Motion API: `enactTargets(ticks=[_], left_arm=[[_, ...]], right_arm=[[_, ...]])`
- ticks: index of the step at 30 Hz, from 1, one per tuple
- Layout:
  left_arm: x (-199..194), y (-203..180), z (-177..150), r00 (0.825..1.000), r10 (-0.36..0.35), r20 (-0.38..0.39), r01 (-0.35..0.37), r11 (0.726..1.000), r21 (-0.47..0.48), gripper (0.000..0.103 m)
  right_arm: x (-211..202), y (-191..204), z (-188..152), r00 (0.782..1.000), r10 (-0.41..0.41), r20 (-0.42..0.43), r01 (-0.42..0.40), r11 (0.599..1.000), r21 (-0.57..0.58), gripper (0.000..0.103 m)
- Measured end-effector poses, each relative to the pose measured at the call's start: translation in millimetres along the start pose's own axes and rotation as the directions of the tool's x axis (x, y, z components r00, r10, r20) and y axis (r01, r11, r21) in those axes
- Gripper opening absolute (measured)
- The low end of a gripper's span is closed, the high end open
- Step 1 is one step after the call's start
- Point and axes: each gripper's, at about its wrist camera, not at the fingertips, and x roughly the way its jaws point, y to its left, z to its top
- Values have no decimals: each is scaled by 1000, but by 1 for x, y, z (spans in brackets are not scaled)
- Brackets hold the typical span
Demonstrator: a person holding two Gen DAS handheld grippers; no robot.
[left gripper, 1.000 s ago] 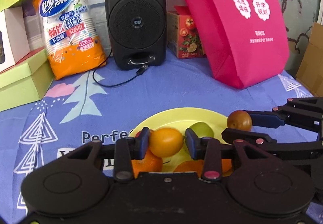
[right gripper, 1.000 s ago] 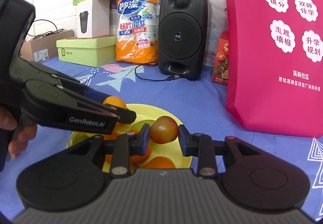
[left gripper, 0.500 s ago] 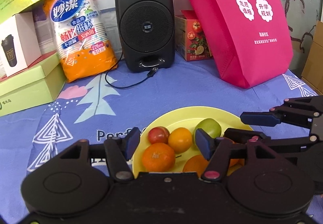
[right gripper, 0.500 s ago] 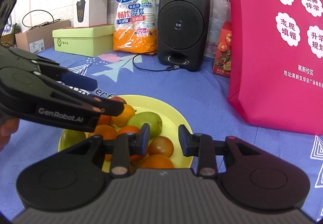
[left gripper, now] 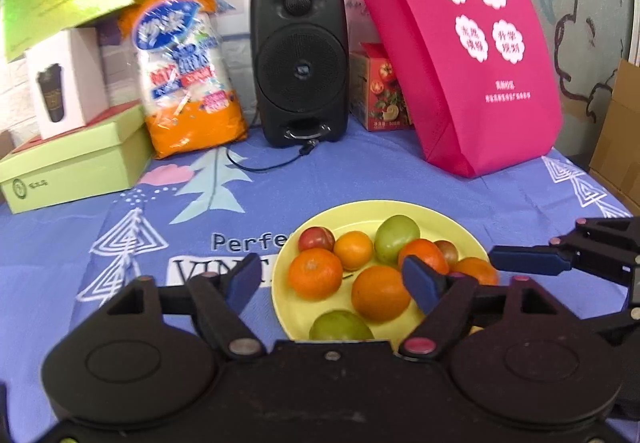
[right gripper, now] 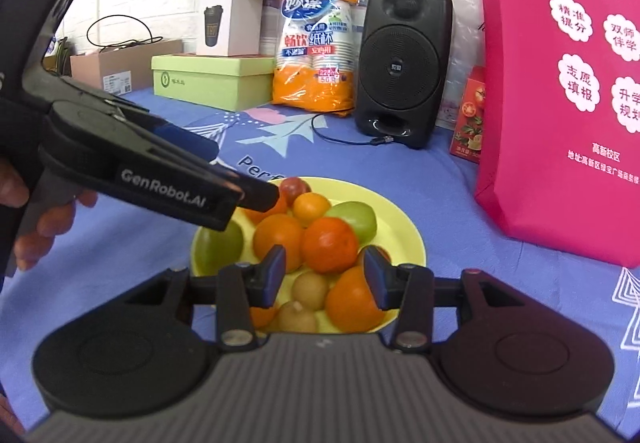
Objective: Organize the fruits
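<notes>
Yellow plate (left gripper: 448, 221) is piled with oranges (left gripper: 315, 273) and green fruit (left gripper: 397, 237). Left gripper (left gripper: 332, 283) and right gripper (right gripper: 324, 275) fingers both spread wide, holding nothing; bare bench (left gripper: 320, 183) beyond.

The blue cloth (left gripper: 320, 183) between the yellow plate (left gripper: 448, 215) and the far speaker (left gripper: 300, 63) lies open. The pink bag (left gripper: 460, 55) blocks the far right.
</notes>
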Motion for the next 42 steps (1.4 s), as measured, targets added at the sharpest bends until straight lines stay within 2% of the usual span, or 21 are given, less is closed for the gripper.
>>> enactTargets(ticks=[2, 3, 6, 7, 9, 10, 13, 16, 19, 21, 22, 24, 26, 33, 42], left_arm=[[-17, 3, -7, 999, 17, 27, -17, 1000, -23, 97], [-25, 5, -11, 999, 22, 40, -21, 999, -39, 99], [-50, 7, -21, 998, 22, 65, -17, 997, -81, 101], [-58, 7, -24, 997, 28, 72, -21, 996, -89, 103], [-72, 2, -30, 995, 50, 83, -42, 995, -93, 103], [-77, 0, -32, 994, 68, 86, -60, 994, -91, 103], [-94, -3, -39, 992, 98, 82, -89, 991, -104, 103], [-111, -1, -46, 994, 88, 60, -79, 986, -147, 103], [-129, 0, -53, 991, 131, 35, -123, 975, -183, 103], [-142, -1, -58, 985, 172, 28, -164, 969, -182, 103], [-147, -2, -60, 982, 189, 23, -183, 967, -176, 103], [-156, -6, -66, 976, 216, 14, -211, 964, -159, 103], [-163, -9, -73, 974, 226, 6, -223, 964, -148, 103], [-185, -21, -90, 982, 188, 11, -185, 976, -113, 103], [-194, -26, -95, 984, 176, 17, -174, 979, -106, 103]], right_arm=[[-15, 4, -5, 1000, -14, 26, 13, 999, 30, 49], [-23, 6, -8, 999, -22, 41, 20, 998, 53, 55], [-54, 12, -18, 995, -56, 82, 46, 991, 126, 73], [-64, 14, -20, 993, -68, 95, 54, 988, 147, 83], [-85, 18, -23, 987, -103, 123, 79, 979, 189, 98], [-95, 20, -23, 983, -123, 133, 93, 973, 211, 103], [-120, 20, -20, 973, -187, 131, 144, 948, 286, 103], [-136, 23, -15, 964, -256, 67, 218, 912, 348, 103], [-150, 32, -16, 951, -308, 15, 285, 897, 339, 103], [-157, 38, -17, 933, -357, -40, 347, 870, 350, 103], [-160, 41, -19, 931, -359, -63, 358, 865, 351, 103], [-166, 45, -26, 942, -329, -59, 329, 880, 344, 103], [-170, 48, -33, 943, -327, -51, 324, 879, 351, 103], [-167, 59, -42, 931, -356, -78, 362, 875, 321, 103], [-171, 72, -43, 932, -356, -62, 359, 893, 271, 103]])
